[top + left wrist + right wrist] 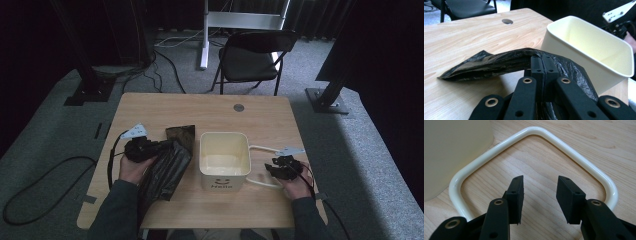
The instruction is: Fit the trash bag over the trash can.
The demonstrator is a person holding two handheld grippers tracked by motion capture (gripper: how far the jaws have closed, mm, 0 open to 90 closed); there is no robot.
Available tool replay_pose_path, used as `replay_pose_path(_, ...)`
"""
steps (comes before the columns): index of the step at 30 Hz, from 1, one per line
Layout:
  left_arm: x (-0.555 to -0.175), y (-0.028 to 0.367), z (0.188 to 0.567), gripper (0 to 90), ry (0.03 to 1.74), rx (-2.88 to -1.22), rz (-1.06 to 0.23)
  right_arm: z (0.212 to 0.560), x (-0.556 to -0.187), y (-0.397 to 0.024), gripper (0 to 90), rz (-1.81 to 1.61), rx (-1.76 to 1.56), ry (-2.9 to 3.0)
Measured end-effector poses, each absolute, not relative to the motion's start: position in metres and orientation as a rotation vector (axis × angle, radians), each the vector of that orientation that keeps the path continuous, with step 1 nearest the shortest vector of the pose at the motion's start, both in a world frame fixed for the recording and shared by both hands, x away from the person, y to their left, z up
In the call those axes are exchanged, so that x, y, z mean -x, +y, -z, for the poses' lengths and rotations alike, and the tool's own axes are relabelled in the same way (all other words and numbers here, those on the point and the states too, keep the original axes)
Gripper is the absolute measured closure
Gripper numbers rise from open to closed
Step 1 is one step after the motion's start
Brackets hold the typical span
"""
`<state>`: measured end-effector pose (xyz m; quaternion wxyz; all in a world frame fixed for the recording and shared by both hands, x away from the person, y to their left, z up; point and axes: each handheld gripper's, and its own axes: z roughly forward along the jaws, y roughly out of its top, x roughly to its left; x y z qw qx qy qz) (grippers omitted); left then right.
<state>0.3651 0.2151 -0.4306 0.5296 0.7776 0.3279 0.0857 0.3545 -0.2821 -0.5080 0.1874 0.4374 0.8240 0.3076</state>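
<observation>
- One black plastic bag (pixel 167 162) lies left of centre in the high view, on the one wooden table (pixel 150 107), crumpled, with a flat corner pointing toward the upper middle of the frame
- One left gripper (pixel 141 148) sits at the bag's upper left edge; in the left gripper view its two jaws are pressed together at the lower middle of the frame, clamping a fold of the black plastic bag (pixel 499 61)
- From that clamp the bag runs toward the left of the frame, its far end resting on the table (pixel 461 37)
- One cream bin (pixel 225 160) stands at the centre of the high view, open-topped, with a smiley face and lettering on its near wall; it is just beside the bag's right edge
- One cream handle (pixel 260 165) loops out from the bin's right side and lies flat on the table
- One right gripper (pixel 280 167) rests at the right of the high view, over that handle loop
- In the right gripper view the right gripper (pixel 540 195) has its two jaws standing apart with nothing between them, above bare wood inside the handle (pixel 574 152)
- One black folding chair (pixel 250 57) stands beyond the table, at the upper middle of the high view
</observation>
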Motion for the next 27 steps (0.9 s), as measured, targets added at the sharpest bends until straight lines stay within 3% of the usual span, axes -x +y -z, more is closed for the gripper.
replay_pose_path(27,-0.382,0.193,0.398,90.0,0.768,-1.751,-0.166,0.508,-0.355,-0.282,56.9,-0.869,-1.226,2.319)
